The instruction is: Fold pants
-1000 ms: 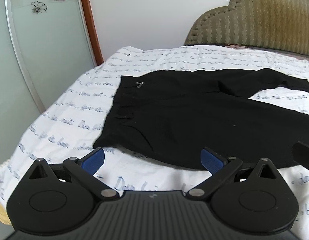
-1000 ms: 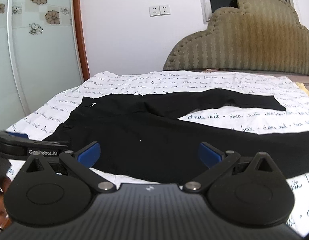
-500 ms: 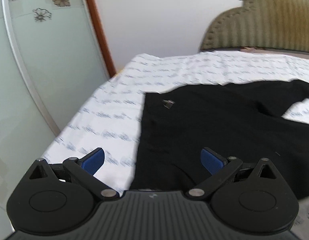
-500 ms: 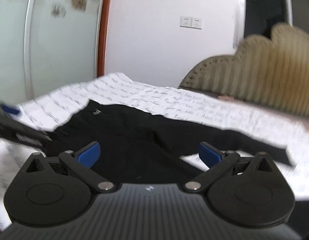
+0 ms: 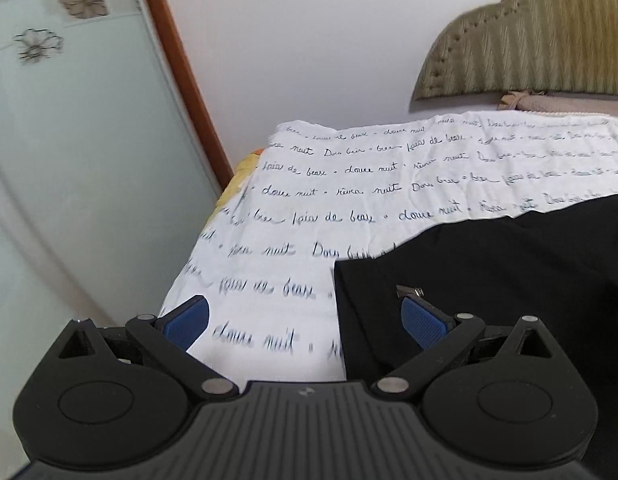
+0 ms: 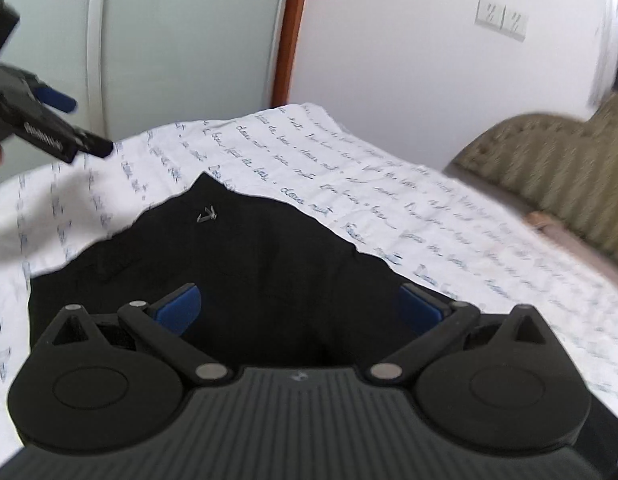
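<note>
While the black pants (image 5: 509, 264) lie flat on the script-printed sheet (image 5: 349, 184), waistband corner toward the bed's left edge, your left gripper (image 5: 305, 316) hangs spread wide over that corner and your right gripper (image 6: 299, 306) gapes empty above the cloth

Pants (image 5: 509, 264) cut off right; sheet print (image 6: 449, 240) blurred — perhaps unreadable.

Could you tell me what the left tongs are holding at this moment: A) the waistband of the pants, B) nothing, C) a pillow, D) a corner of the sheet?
B: the left tongs stand open and empty over the corner of the black pants.
</note>
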`<state>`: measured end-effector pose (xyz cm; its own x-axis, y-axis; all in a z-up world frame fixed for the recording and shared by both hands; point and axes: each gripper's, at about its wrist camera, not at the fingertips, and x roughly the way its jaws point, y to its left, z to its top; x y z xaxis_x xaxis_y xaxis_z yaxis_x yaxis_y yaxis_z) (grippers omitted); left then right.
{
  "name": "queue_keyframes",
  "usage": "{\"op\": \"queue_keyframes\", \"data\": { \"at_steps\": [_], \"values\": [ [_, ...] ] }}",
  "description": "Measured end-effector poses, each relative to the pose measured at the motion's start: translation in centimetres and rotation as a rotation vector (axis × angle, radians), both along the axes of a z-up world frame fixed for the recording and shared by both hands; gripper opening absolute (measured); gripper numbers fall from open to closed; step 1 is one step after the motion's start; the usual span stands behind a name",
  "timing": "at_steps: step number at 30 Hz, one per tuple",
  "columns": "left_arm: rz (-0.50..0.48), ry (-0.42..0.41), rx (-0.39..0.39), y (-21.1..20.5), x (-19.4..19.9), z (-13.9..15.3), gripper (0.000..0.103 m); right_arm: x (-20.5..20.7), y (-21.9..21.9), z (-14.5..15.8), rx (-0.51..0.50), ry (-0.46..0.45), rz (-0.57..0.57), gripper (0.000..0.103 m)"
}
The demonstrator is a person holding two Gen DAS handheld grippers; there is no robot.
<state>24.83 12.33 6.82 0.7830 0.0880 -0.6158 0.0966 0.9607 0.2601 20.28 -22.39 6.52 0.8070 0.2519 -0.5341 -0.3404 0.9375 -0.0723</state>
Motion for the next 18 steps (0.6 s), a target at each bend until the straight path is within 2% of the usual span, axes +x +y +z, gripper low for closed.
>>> {"op": "queue_keyframes", "data": {
  "at_steps": [2, 7, 11, 14, 18],
  "values": [
    [-0.013, 0.02, -0.012, -0.1, 2.6, -1.0, 0.103, 2.8, -1.3, -0.4, 0.013, 0.008, 0.006, 0.103],
    [0.006, 0.108, -0.036, 0.1, 8.8, -4.6, 0.103, 9.1, -3.7, -2.4, -0.038, 0.065, -0.017, 0.103],
    [-0.005, 0.163, -0.063, 0.4, 12.4, -7.2, 0.103, 13.7, -5.6, -4.0, -0.029, 0.112, -0.037, 0.103],
    [-0.072, 0.206, -0.118, 0.6, 14.3, -8.4, 0.103, 16.5, -6.7, -5.4, -0.011, 0.154, -0.035, 0.101],
    [-0.174, 0.243, -0.113, 0.0, 15.9, -9.3, 0.103, 19.2, -7.3, -7.0, -0.015, 0.214, 0.016, 0.095]
  ]
}}
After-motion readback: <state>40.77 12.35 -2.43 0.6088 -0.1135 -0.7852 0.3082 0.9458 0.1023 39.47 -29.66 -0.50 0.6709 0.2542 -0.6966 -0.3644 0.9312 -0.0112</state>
